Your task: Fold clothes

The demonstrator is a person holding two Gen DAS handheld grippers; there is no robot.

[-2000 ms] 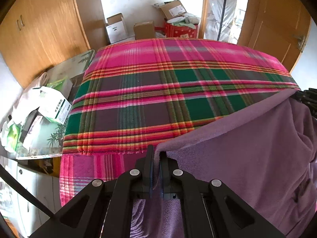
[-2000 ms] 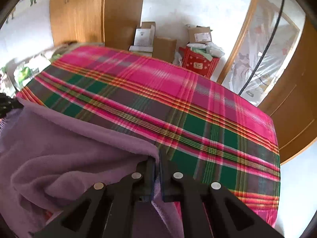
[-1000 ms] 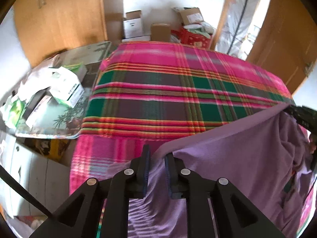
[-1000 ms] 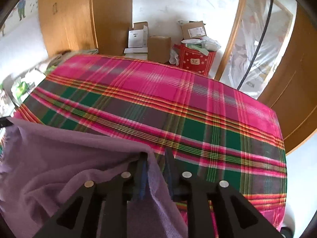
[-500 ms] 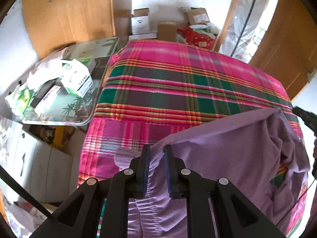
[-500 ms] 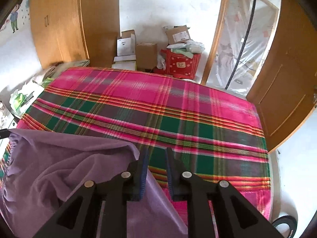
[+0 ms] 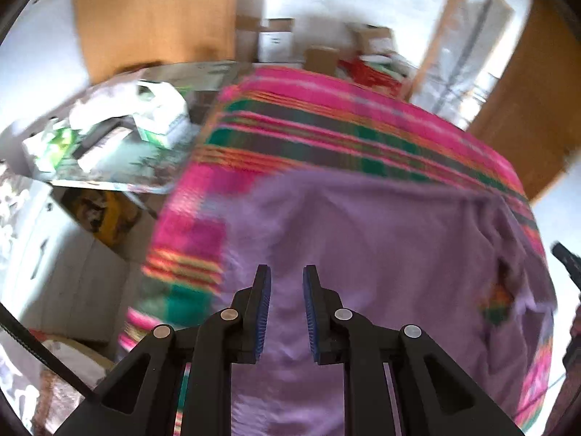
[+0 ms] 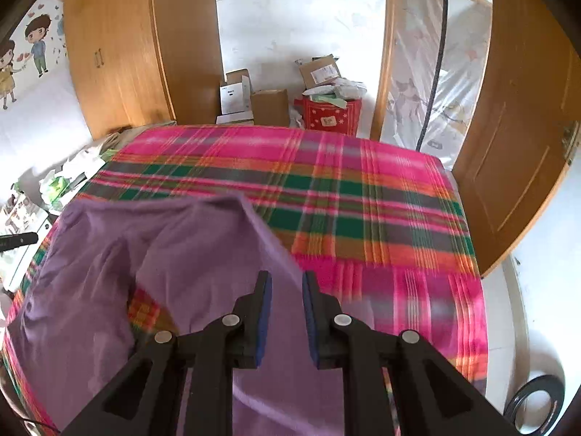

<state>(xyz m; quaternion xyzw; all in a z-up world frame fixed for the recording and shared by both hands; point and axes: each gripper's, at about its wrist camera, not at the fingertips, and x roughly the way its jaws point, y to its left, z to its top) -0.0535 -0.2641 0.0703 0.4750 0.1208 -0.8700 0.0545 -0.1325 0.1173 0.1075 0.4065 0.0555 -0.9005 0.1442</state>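
Left gripper (image 7: 287, 305) stands with jaws apart, gripping nothing; right gripper (image 8: 287, 309) likewise. The purple garment (image 7: 381, 254) lies directly below and ahead of both, spread across the near part of the plaid-covered bed (image 8: 363, 196), long axis running between the grippers. Surface rumpled, with a gap showing plaid.

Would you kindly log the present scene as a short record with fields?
surface: plaid blanket covering a bed
garment: purple garment lying spread on the blanket, with folds
left tongs: open, above the garment, gripping nothing
right tongs: open, above the garment's edge, gripping nothing
background: red bin and cardboard boxes beyond the bed
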